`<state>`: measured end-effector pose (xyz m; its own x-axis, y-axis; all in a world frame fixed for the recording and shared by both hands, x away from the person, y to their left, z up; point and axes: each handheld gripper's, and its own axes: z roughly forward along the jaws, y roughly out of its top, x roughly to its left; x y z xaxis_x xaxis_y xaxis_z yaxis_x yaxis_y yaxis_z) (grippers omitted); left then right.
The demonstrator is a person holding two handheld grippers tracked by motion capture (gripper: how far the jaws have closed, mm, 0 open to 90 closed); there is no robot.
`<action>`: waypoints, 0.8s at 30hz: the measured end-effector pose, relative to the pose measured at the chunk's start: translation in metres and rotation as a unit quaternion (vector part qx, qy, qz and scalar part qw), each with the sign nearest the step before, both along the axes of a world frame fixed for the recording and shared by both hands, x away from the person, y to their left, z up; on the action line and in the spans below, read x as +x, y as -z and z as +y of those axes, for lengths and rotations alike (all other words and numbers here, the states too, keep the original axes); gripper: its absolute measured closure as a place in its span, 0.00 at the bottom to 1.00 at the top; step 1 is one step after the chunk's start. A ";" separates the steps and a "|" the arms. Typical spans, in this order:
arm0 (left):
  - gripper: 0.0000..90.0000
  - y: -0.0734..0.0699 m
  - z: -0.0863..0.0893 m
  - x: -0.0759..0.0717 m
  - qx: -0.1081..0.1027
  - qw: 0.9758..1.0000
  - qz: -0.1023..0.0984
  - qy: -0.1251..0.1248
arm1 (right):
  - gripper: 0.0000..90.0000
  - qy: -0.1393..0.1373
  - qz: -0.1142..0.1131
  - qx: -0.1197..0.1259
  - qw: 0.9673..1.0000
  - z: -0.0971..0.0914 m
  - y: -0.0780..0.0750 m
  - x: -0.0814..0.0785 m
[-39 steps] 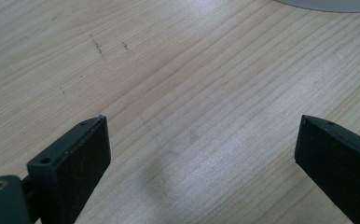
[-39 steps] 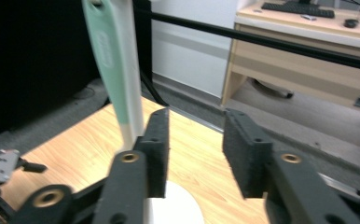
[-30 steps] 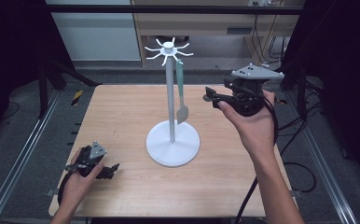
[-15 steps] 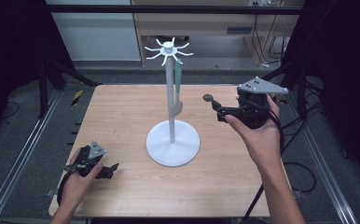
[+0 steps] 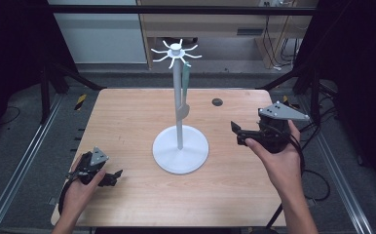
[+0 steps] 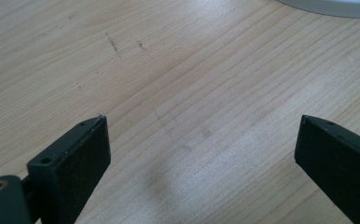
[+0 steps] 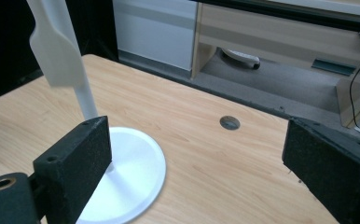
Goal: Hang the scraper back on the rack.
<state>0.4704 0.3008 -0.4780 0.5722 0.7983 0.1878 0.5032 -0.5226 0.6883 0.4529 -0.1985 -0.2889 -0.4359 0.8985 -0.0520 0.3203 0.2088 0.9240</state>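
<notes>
A white hook stand point(image 5: 178, 102) rises from a round base point(image 5: 196, 151) in the middle of the wooden table point(image 5: 127, 112). From one of the top hooks point(image 5: 176, 51) hangs a spatula point(image 5: 182, 108) with a greenish handle and a white blade. My right gripper point(image 5: 237, 134) is held open to the right of the base, pointing left at it, with nothing between its jaws. In the right gripper view the open gripper point(image 7: 197, 130) faces the base point(image 7: 136, 168) and the spatula blade point(image 7: 57, 51). My left gripper point(image 5: 112, 176) rests open at the front left; its own view point(image 6: 201, 135) shows bare wood.
A small round grommet hole point(image 5: 217, 102) sits in the table behind the right gripper, also seen as a grommet hole point(image 7: 229, 122) in the right gripper view. Metal rails point(image 5: 25, 161) flank the table. A cabinet and shelf point(image 5: 215, 24) stand beyond the far edge.
My right gripper has come away from beside the hanging spatula, moving down, right and nearer to the person. The left gripper has stayed put.
</notes>
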 end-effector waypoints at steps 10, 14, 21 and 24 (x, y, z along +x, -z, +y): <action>0.04 -0.001 0.000 -0.001 0.000 1.000 -0.004 -0.002 | 0.08 0.017 0.008 0.004 1.000 -0.017 0.020 -0.012; 0.04 0.000 -0.001 -0.001 -0.001 1.000 -0.004 0.001 | 0.08 0.020 0.016 0.004 1.000 -0.021 0.032 -0.015; 0.03 -0.002 0.004 0.000 -0.005 1.000 -0.007 -0.008 | 0.09 0.026 0.021 0.009 0.999 -0.028 0.050 -0.021; 0.03 -0.001 0.002 0.000 -0.002 1.000 -0.006 -0.006 | 0.09 0.028 0.030 0.005 0.999 -0.029 0.060 -0.021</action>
